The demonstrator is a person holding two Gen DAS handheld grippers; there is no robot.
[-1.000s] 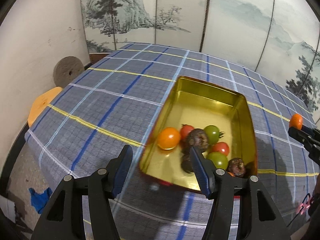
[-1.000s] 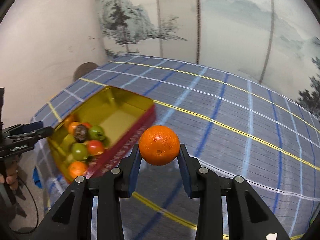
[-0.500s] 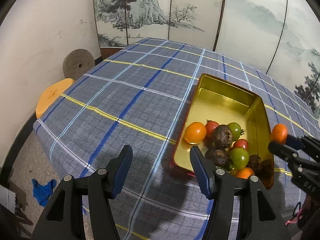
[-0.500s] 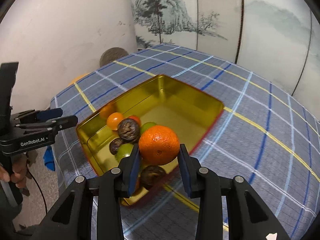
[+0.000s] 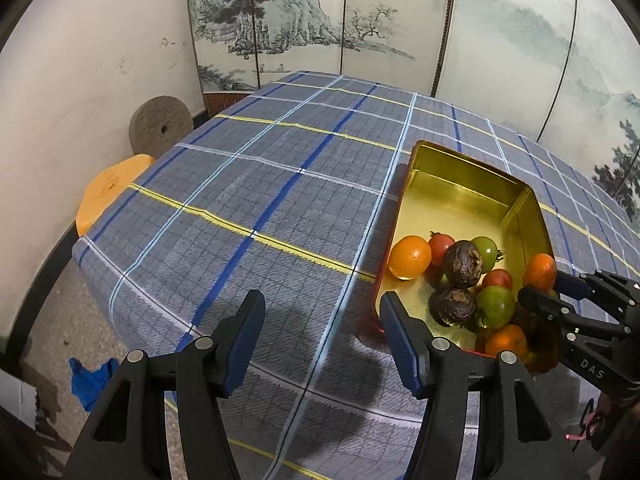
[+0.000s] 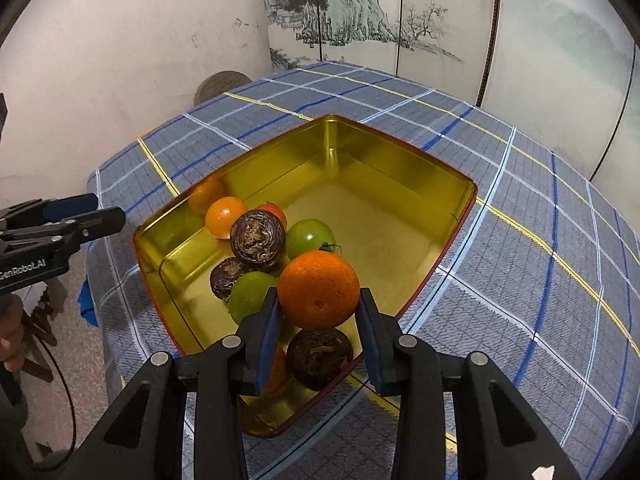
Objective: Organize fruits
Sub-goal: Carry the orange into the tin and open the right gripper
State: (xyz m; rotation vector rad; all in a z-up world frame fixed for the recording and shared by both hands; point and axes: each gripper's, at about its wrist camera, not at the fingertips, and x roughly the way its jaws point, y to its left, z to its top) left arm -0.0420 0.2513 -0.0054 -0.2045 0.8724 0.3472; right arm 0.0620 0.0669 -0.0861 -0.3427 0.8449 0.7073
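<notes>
An orange is pinched by the right gripper above the gold tin, lower centre; release is called for next; the left gripper is spread, empty.

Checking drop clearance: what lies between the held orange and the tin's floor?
Right wrist view: a dark fruit lies directly below the orange, inside the tin.

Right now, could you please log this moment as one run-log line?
right gripper: shut on orange, above gold tin | left gripper: open, empty
</notes>
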